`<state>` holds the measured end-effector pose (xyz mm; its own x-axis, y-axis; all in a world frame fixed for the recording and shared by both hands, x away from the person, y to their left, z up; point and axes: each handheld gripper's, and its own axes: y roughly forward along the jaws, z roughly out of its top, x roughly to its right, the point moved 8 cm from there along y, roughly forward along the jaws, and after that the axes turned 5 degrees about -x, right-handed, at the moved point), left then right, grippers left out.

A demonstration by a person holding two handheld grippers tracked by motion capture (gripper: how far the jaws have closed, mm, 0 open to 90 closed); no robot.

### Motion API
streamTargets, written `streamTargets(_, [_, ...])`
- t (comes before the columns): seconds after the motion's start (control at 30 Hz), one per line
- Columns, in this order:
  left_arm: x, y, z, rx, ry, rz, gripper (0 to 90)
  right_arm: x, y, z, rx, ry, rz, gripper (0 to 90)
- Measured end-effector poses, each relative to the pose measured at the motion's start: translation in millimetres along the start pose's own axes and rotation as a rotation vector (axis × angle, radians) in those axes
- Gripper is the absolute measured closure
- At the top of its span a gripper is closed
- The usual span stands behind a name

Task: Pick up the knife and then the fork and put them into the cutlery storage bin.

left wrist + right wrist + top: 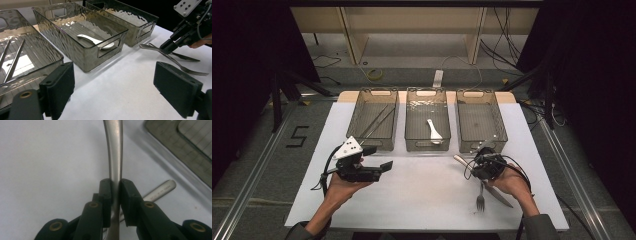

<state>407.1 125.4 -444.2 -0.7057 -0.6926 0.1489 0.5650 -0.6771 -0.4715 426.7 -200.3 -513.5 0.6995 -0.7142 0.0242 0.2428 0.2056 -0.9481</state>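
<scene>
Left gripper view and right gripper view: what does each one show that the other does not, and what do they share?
The left gripper view alone shows the white spoon in the middle bin, two chopsticks in the nearer bin, and the open left tongs. The right gripper view alone shows, close up, the right tongs clamped on the fork handle. Both show the fork, the knife beside it, and the white table.

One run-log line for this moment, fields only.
right gripper: jaws shut on fork handle | left gripper: jaws open, nothing held | knife: on table beside fork | spoon: in middle bin
</scene>
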Motion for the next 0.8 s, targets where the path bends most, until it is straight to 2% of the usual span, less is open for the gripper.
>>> streamTargets(0.27, [-0.6, -0.2, -0.2, 0.0, -0.006, -0.002, 16.7, 2.7, -12.4, 2.2, 0.045, -0.002, 0.004, 80.3])
streamTargets(0.8, [-2.4, -1.6, 0.4, 0.007, -0.016, 0.002, 16.7, 18.5, -40.6, 7.9, 0.153, 0.061, 0.034, 80.3])
